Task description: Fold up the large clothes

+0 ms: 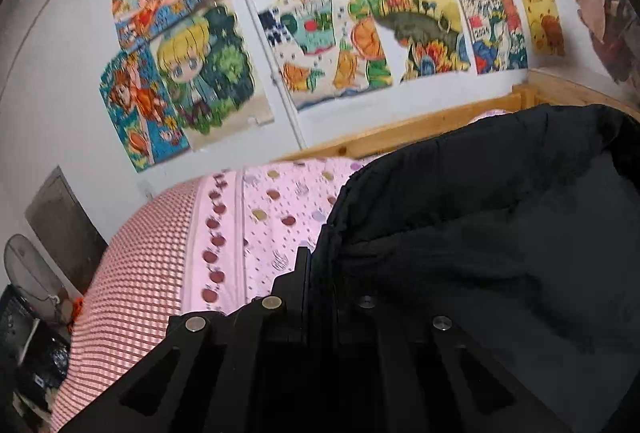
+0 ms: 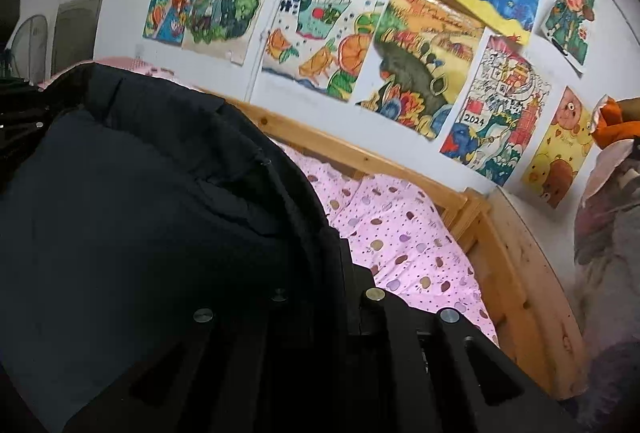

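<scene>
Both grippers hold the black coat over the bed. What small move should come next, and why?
Probably lower both hands a little further to lay the held edge down. The left gripper and right gripper are each shut on the coat, which is stretched between them and hangs raised above the pink sheet, so the fold is not yet set down.

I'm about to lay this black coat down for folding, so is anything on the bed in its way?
Nothing visible. Both grippers, left and right, are shut on the black coat, and the pink sheet beyond it shows only bare fabric. The part of the bed under the hanging coat is hidden.
</scene>
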Motion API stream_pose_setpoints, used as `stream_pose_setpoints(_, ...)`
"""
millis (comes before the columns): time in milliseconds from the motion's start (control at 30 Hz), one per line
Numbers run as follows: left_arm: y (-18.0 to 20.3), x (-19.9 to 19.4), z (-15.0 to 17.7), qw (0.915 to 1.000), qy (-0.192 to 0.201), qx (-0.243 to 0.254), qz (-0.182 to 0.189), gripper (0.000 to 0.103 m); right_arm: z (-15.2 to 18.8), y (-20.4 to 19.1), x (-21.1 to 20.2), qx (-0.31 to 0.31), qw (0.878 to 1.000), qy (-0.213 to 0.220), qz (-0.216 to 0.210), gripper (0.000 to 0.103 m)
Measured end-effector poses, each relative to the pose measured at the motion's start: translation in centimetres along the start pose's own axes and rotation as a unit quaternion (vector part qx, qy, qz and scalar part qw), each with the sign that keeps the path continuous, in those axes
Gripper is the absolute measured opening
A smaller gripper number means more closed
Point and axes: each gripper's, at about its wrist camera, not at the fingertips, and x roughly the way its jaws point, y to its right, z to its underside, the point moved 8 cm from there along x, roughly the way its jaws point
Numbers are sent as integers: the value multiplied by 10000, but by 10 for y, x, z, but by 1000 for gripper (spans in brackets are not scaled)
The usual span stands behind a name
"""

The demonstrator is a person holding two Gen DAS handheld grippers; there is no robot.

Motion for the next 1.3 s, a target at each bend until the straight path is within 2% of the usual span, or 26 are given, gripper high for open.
stream_pose_setpoints(233, 11, 33, 18, 9989, -441, 99, 125, 9, 19, -10, 35, -35, 9990, -419, -117, 8)
stream_pose_setpoints(400, 10, 34, 21, 9974, -493, -87, 511, 15, 28, -19, 41, -60, 9981, -567, -249, 13)
stream_pose_setpoints(433, 8, 32, 21, 9973, -465, -133, 560, 23, 29, -18, 39, -20, 9981, -552, -284, 15)
stream_pose_setpoints(467, 5, 27, 20, 9973, -386, -215, 580, 40, 29, -17, 36, 41, 9981, -520, -316, 19)
stream_pose_setpoints(500, 2, 21, 18, 9977, -284, -282, 539, 55, 28, -14, 34, 85, 9982, -486, -347, 29)
stream_pose_setpoints(533, -2, 15, 16, 9982, -143, -338, 469, 86, 27, -12, 29, 160, 9984, -388, -388, 39)
stream_pose_setpoints(567, -6, 9, 13, 9984, 24, -386, 404, 97, 26, -9, 24, 213, 9987, -279, -381, 58)
stream_pose_setpoints(600, -9, -2, 9, 9980, 287, -438, 353, 97, 23, -6, 15, 262, 9990, -113, -348, 66)
stream_pose_setpoints(667, -8, -19, 6, 9969, 488, -382, 486, 97, 19, -5, -2, 304, 9985, 101, -453, 66)
stream_pose_setpoints(767, -1, -38, 8, 9955, 503, -278, 756, 98, 17, -7, -23, 429, 9963, 246, -708, 68)
stream_pose_setpoints(833, 8, -52, 16, 9926, 503, -238, 1078, 98, 23, -14, -38, 566, 9921, 262, -1089, 73)
stream_pose_setpoints(933, 24, -67, 34, 9875, 329, -81, 1538, 98, 41, -33, -49, 586, 9852, 34, -1609, 75)
stream_pose_setpoints(1000, 35, -69, 47, 9849, 157, 61, 1725, 98, 54, -45, -50, 469, 9828, -142, -1783, 75)
stream_pose_setpoints(1133, 52, -58, 64, 9846, -78, 390, 1700, 98, 71, -61, -40, 314, 9807, -374, -1892, 75)
stream_pose_setpoints(1300, 47, -30, 56, 9887, -150, 60, 1492, 102, 67, -54, -16, 738, 9775, -481, -1915, 75)
